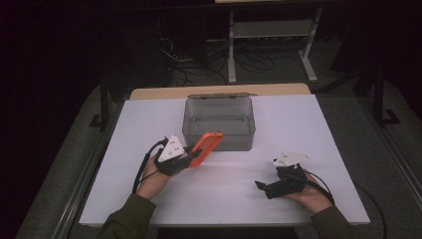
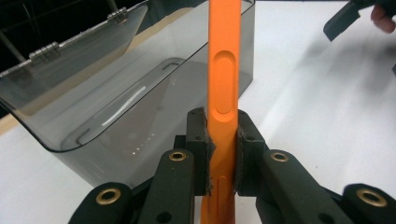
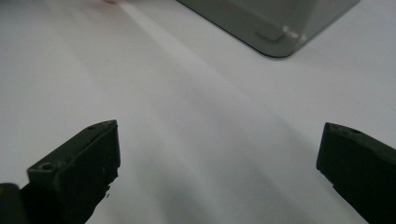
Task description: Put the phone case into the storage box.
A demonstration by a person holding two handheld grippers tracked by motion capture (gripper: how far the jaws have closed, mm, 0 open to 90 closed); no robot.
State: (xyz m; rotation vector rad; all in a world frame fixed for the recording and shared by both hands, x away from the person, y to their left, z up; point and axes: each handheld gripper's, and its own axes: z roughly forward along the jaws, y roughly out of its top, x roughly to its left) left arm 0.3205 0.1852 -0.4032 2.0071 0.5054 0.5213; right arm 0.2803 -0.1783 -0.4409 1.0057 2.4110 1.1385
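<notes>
the left gripper (image 1: 191, 158) pinches an orange phone case (image 1: 206, 147) edge-on at the near rim of a grey bin (image 1: 219, 124), where it could catch, while the right gripper (image 1: 263, 188) rests wide open and empty.

Your bench (image 1: 298, 124) has a plain white top, and along its far edge you can see a pale wooden strip (image 1: 159, 92) left uncovered. Around it you have grey carpeted floor (image 1: 358, 124). Beyond the far edge, well apart from the bench, stands a white-framed table (image 1: 271, 30) with a low shelf and two splayed legs. To its left, dark cables (image 1: 199, 64) lie tangled on the floor. A black upright post (image 1: 380, 94) stands off the bench's right far corner, and another black post (image 1: 103, 104) off its left. Along your left, a metal rail (image 1: 84, 184) runs beside the bench. The room behind is dark.
</notes>
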